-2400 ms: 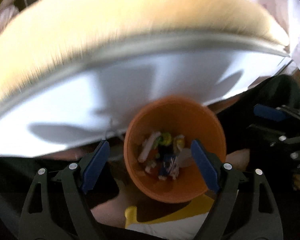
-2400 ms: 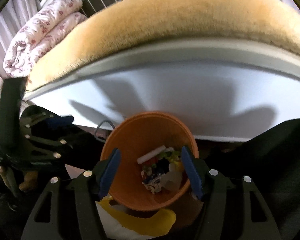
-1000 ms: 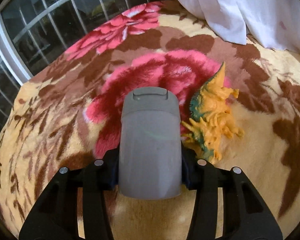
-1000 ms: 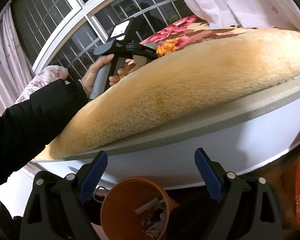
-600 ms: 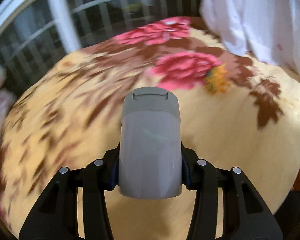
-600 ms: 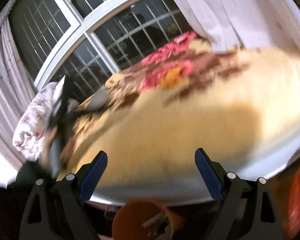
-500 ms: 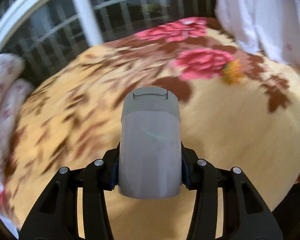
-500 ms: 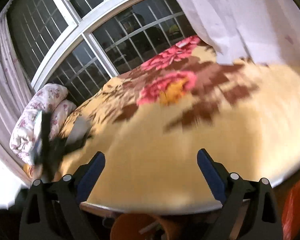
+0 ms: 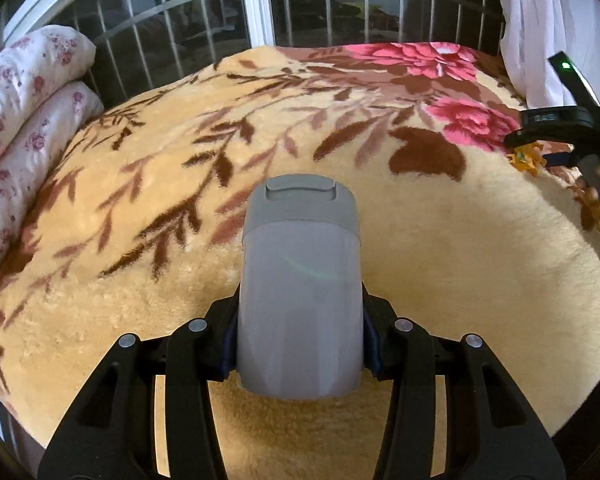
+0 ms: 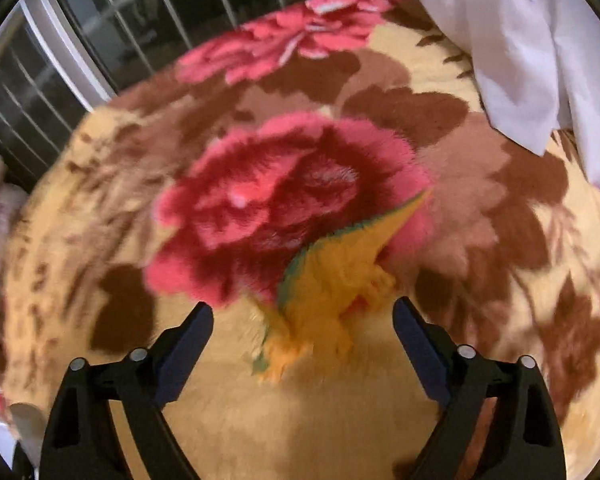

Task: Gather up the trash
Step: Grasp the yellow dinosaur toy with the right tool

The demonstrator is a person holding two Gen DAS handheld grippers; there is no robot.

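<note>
My left gripper is shut on a grey plastic container with a flip lid and holds it above the flowered blanket. My right gripper is open, its jaws either side of an orange and green toy dinosaur that lies on the blanket. The right gripper also shows at the right edge of the left wrist view, over the dinosaur.
A rolled pink-flowered quilt lies at the bed's left side. A barred window is behind the bed. A white cloth hangs at the back right.
The left gripper took the grey container from beside the dinosaur and pulled back left across the bed. The right gripper rose from the orange bin and came over the dinosaur.
</note>
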